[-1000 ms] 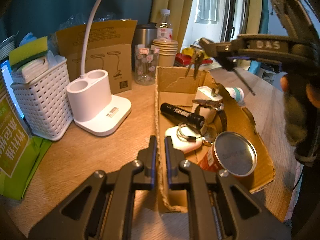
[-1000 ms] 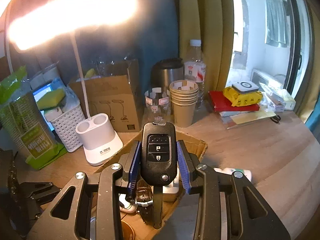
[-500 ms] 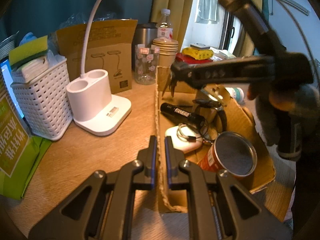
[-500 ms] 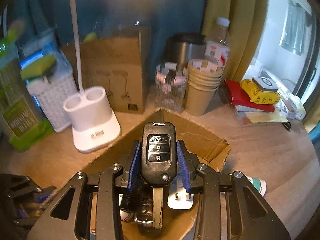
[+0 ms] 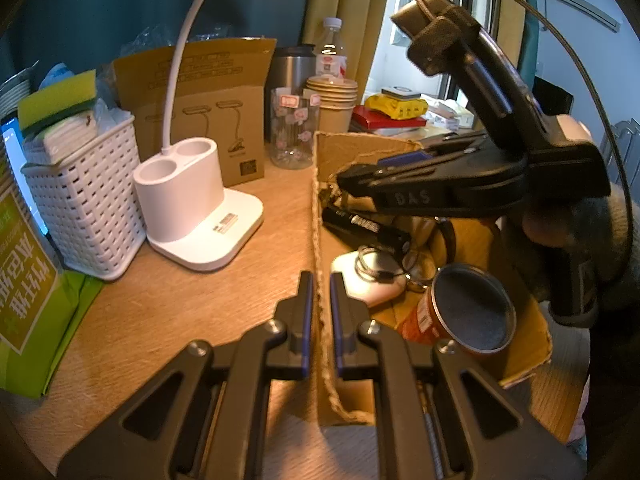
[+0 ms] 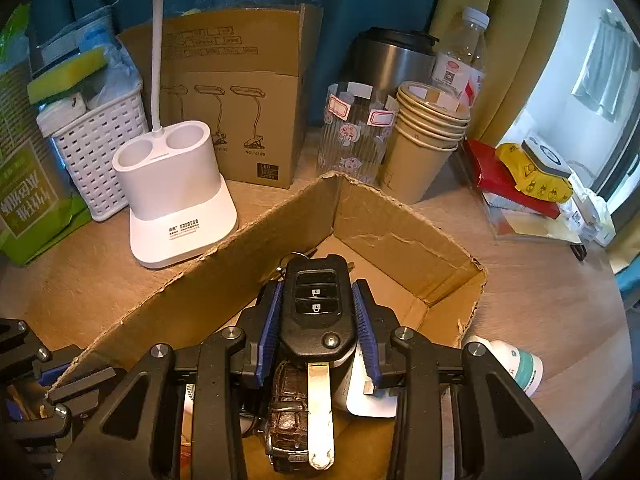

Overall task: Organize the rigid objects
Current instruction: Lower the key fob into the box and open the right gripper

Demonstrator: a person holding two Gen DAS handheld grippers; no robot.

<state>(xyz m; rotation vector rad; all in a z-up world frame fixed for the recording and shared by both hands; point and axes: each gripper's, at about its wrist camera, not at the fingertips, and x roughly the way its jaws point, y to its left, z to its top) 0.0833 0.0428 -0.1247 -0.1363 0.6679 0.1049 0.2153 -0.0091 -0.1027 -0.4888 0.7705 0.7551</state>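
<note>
The right gripper (image 6: 318, 320) squeezes a smooth black car key (image 6: 318, 312) at frame centre, its flat metal blade pointing down-frame, over the rough cardboard box (image 6: 400, 232). The left gripper (image 5: 319, 312) pinches the box's thin wall.

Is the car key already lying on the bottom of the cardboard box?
No, the right hand-held gripper holds the car key between its fingers above the cardboard box.
</note>
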